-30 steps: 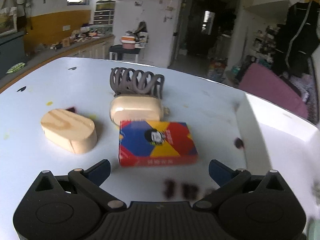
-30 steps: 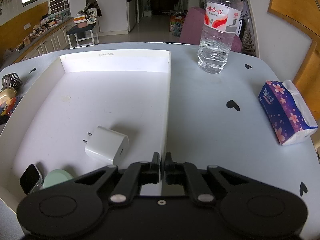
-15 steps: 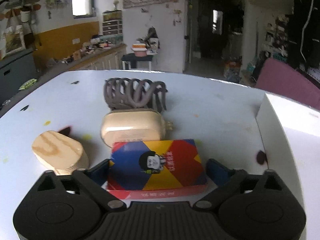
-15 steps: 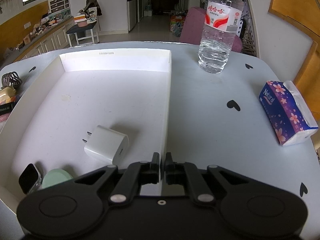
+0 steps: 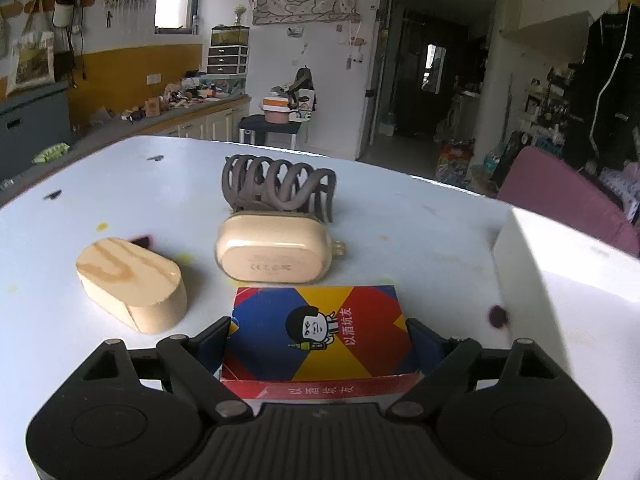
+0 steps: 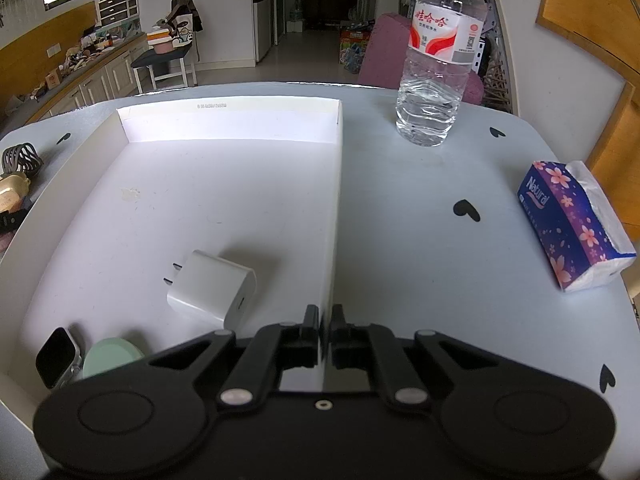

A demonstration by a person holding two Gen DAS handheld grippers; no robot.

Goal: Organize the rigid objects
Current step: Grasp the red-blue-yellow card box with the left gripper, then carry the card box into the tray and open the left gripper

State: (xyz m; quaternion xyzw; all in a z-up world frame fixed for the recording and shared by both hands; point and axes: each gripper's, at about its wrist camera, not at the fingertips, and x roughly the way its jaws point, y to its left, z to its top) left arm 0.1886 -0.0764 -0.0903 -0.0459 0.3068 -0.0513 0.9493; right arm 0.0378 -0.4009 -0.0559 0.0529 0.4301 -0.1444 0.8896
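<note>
Left wrist view. The left gripper (image 5: 318, 330) points down at a flat rectangular card box printed in red, blue and yellow (image 5: 320, 334) lying on the white table (image 5: 420, 220). Its fingers (image 5: 214, 338) stand spread on either side of the box and have just been closing; the box lies between them, the blue pads right at its short sides, and whether they press yet I cannot tell. Just behind the box lies a beige oval plastic case (image 5: 276, 250), with a grey-brown plastic claw hair clip (image 5: 278, 182) touching its far side. A pale oval wooden block (image 5: 132, 280) lies to the left, apart from the box. The wall of a shallow white cardboard tray (image 5: 520, 264) rises at the right.

Right wrist view. The right gripper (image 6: 326, 320) has its fingers pressed together on the tray's right wall (image 6: 335, 216), pinching the thin card. Inside the tray lie a white plug charger (image 6: 212, 288), a dark-faced smartwatch (image 6: 56, 356) and a mint-green round disc (image 6: 112, 358). A clear water bottle (image 6: 436, 64) and a purple floral tissue pack (image 6: 572, 224) stand outside, well apart.

Technique. For a sound pick, the fingers should close squarely on the 2 short sides, centred, before lifting straight up clear of the case behind, while the right gripper steadies the tray.
</note>
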